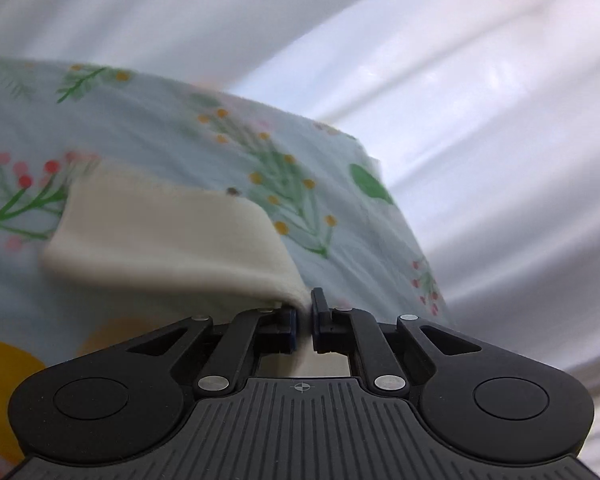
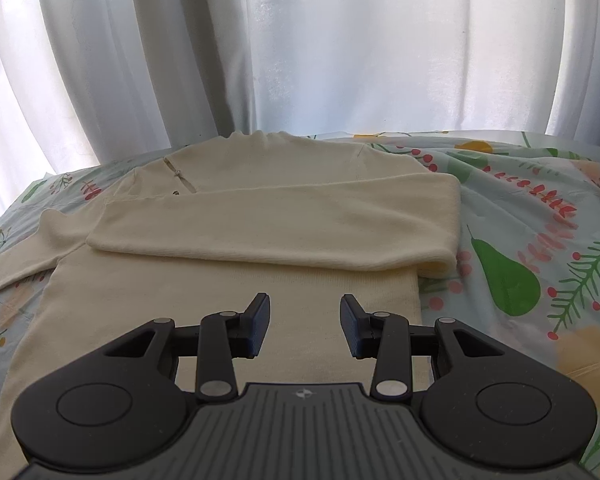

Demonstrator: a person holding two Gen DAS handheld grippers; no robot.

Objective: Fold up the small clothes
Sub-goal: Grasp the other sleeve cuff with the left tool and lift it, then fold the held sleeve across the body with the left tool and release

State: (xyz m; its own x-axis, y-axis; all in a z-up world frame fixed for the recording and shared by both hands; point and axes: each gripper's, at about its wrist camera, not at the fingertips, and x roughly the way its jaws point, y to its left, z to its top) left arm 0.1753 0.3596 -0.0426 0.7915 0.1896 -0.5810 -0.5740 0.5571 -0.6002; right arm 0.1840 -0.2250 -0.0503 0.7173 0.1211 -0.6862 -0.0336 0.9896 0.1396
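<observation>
A cream knit sweater [image 2: 220, 308] lies flat on a floral bedsheet [image 2: 520, 240], with one sleeve [image 2: 284, 232] folded across its chest. The other sleeve [image 2: 24, 252] stretches out to the left edge of the right wrist view. My right gripper [image 2: 305, 312] hovers open over the sweater's lower body, with nothing between its fingers. In the left wrist view my left gripper [image 1: 305, 304] is shut on a cream sleeve end [image 1: 168, 236], which curls up and to the left off the sheet [image 1: 260, 152]. That view is blurred.
White curtains [image 2: 300, 40] hang right behind the bed's far edge and fill the upper part of both views [image 1: 460, 120]. The sheet [image 2: 520, 240], printed with leaves and berries, lies bare to the right of the sweater.
</observation>
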